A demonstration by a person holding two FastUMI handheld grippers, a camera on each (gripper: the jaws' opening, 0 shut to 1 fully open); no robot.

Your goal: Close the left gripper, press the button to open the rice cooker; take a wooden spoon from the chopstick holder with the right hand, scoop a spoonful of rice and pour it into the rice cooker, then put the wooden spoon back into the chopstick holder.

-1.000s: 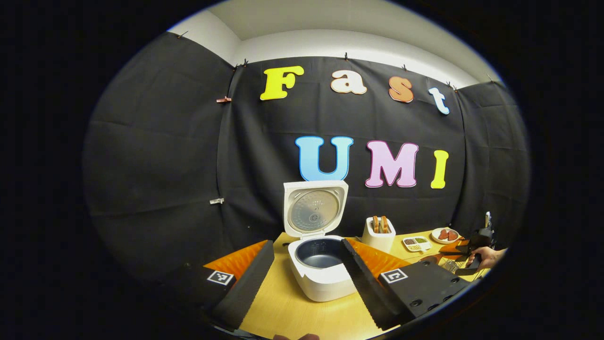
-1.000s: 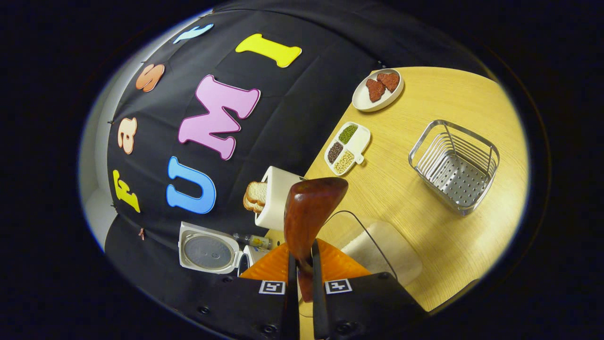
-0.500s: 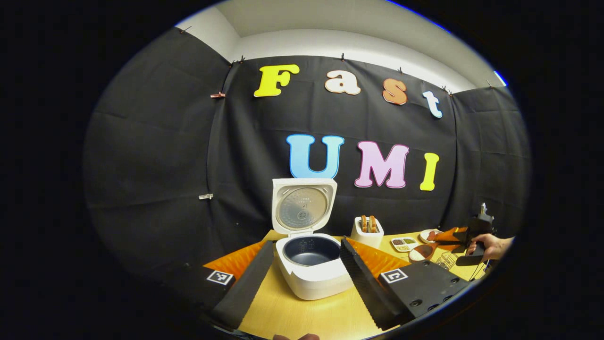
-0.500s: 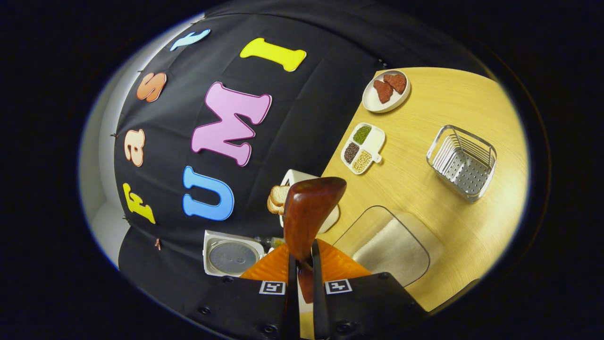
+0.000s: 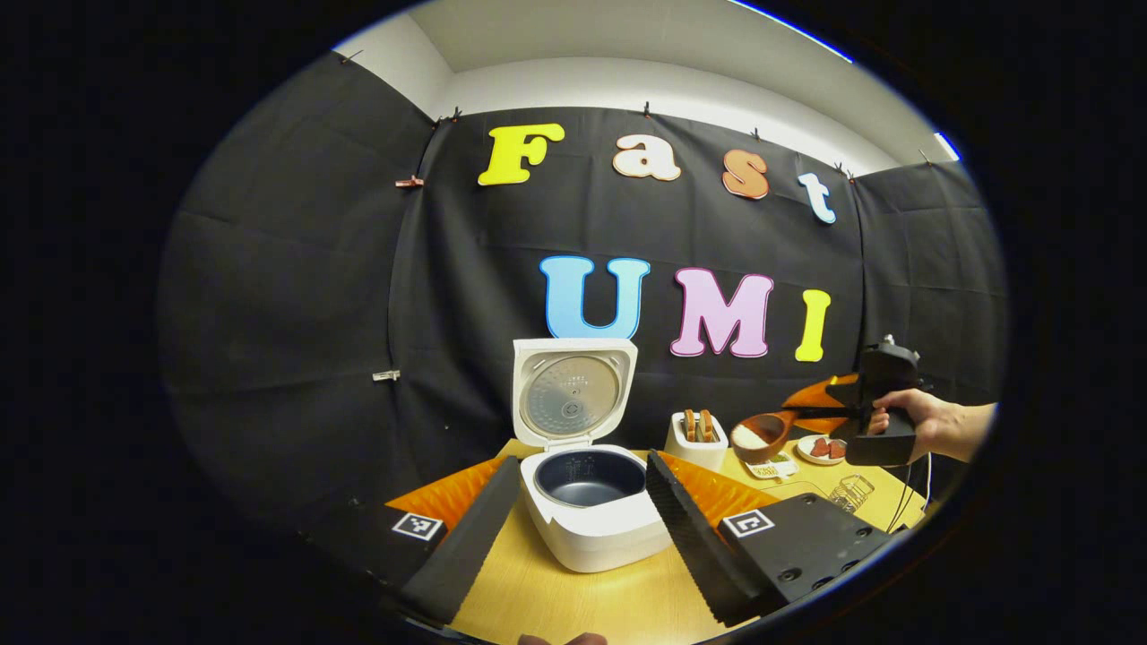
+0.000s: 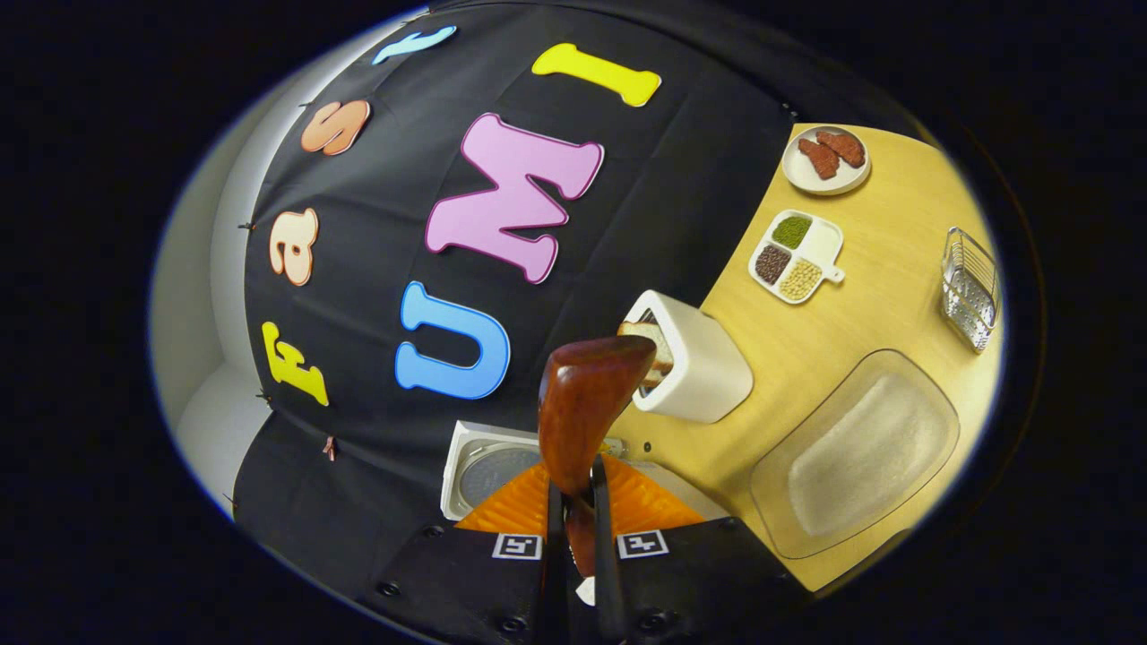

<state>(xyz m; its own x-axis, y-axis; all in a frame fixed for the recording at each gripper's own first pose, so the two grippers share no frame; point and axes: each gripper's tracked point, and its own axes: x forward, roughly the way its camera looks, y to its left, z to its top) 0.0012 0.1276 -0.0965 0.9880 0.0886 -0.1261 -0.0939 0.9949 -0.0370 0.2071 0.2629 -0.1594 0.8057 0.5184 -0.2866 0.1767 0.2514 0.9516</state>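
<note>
The white rice cooker (image 5: 591, 528) stands open, its lid (image 5: 573, 394) upright and its dark inner pot bare. My left gripper (image 5: 582, 466) is open, its fingers spread wide to either side of the cooker. At the right, a hand (image 5: 927, 425) holds my right gripper (image 5: 842, 414) in the air, shut on the handle of the wooden spoon (image 5: 762, 436), whose bowl carries white rice. In the right gripper view the spoon (image 6: 587, 403) sticks out from the shut right gripper (image 6: 575, 493), with the cooker's lid (image 6: 484, 466) below it. The wire chopstick holder (image 6: 972, 287) stands at the far right.
A white toaster (image 6: 703, 363) with bread stands beside the cooker. A clear rice container (image 6: 856, 452) lies on the wooden table (image 6: 896, 313). A divided dish of beans (image 6: 797, 255) and a plate of red pieces (image 6: 824, 161) sit near the wall.
My right gripper has risen from the rice container with the filled spoon and moved toward the cooker. The left gripper has hardly moved.
</note>
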